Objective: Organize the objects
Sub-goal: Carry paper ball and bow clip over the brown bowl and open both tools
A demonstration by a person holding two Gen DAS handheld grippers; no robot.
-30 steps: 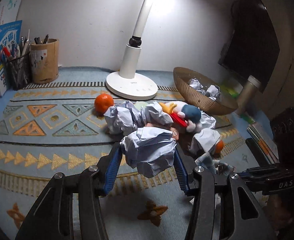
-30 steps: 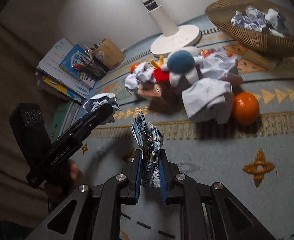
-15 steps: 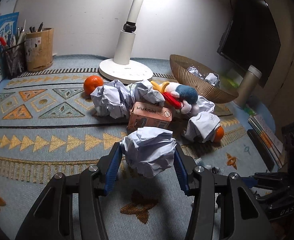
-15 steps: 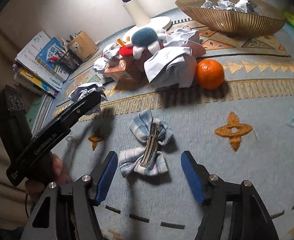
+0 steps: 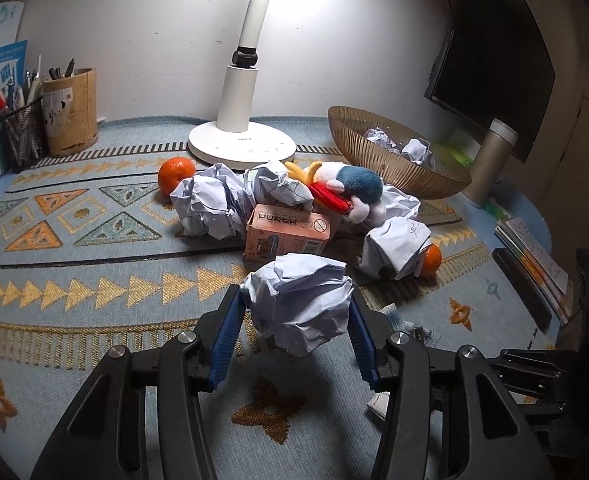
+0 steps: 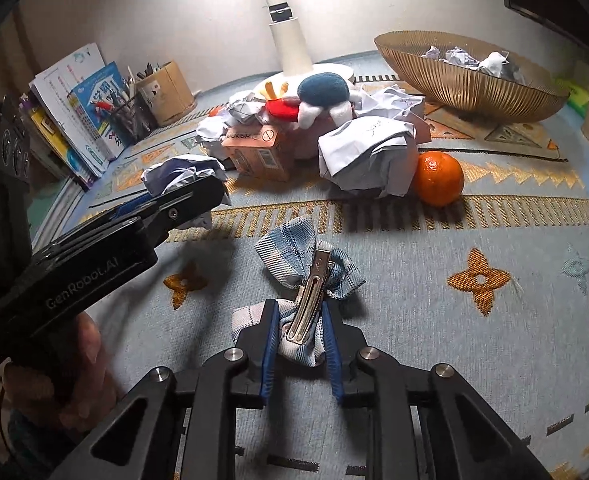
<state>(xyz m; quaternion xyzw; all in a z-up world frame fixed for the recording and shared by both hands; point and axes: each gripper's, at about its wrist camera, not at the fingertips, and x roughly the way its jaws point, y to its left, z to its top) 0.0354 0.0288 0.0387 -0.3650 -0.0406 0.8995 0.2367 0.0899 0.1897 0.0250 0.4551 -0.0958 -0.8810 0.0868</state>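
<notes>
Holding a crumpled paper ball (image 5: 300,304) in our left gripper (image 5: 294,332) and, with jaws just closed, the plaid bow hair clip (image 6: 308,300) on the rug (image 6: 454,360) in our right gripper (image 6: 297,344), we judge most clutter unsorted, the wicker basket (image 6: 466,84) holding few papers

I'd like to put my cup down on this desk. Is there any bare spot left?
Yes: the patterned mat lies bare left of the crumpled papers, below the pen holders. Another patch sits right of the hair bow, below the orange. Around the plush toy and poker box it's crowded.
</notes>
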